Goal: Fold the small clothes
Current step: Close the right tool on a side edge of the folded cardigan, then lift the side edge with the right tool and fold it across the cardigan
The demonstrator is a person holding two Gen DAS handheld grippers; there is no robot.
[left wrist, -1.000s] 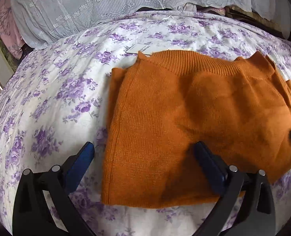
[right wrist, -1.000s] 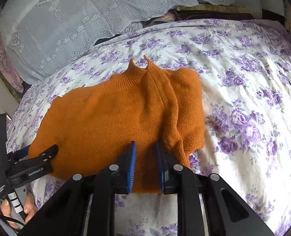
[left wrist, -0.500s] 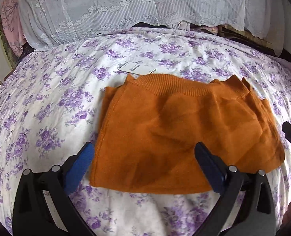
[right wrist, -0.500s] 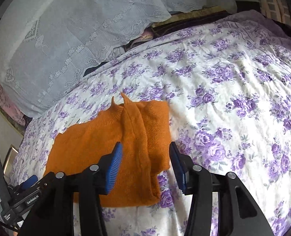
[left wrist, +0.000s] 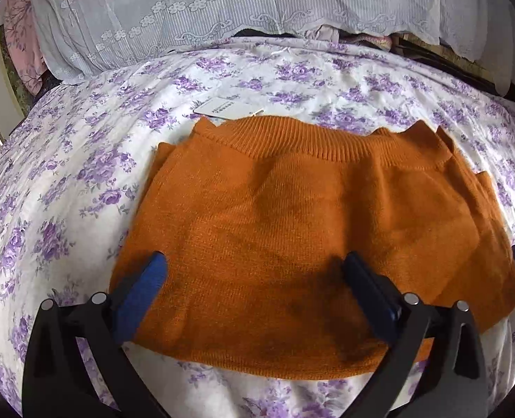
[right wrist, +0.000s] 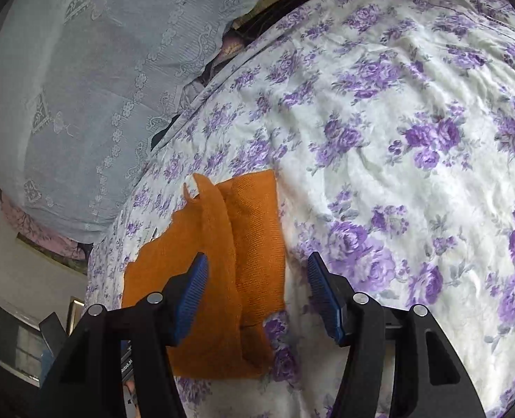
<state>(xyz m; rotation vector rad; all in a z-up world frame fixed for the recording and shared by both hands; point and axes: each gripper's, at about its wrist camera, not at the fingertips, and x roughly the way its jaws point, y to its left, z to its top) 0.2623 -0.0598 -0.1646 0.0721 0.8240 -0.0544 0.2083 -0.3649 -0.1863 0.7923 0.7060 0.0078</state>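
Note:
An orange knit sweater point(left wrist: 292, 226) lies folded flat on the floral bed sheet point(left wrist: 66, 181), ribbed collar toward the pillows, with a white paper tag point(left wrist: 219, 107) by the collar. My left gripper point(left wrist: 254, 275) is open and empty, hovering over the sweater's near edge. The sweater also shows in the right wrist view point(right wrist: 229, 261), its folded sleeve side on the right. My right gripper point(right wrist: 257, 278) is open and empty above that right edge, touching nothing.
White lace pillows point(left wrist: 222, 10) line the head of the bed, also in the right wrist view point(right wrist: 83, 87). The purple-flowered sheet point(right wrist: 414, 139) spreads wide to the right of the sweater. Dark items point(left wrist: 449, 59) lie behind the pillows at the far right.
My right gripper opened, let go of the sweater and lifted away, tilting right. My left gripper pulled back, then moved forward over the sweater's near edge, staying open.

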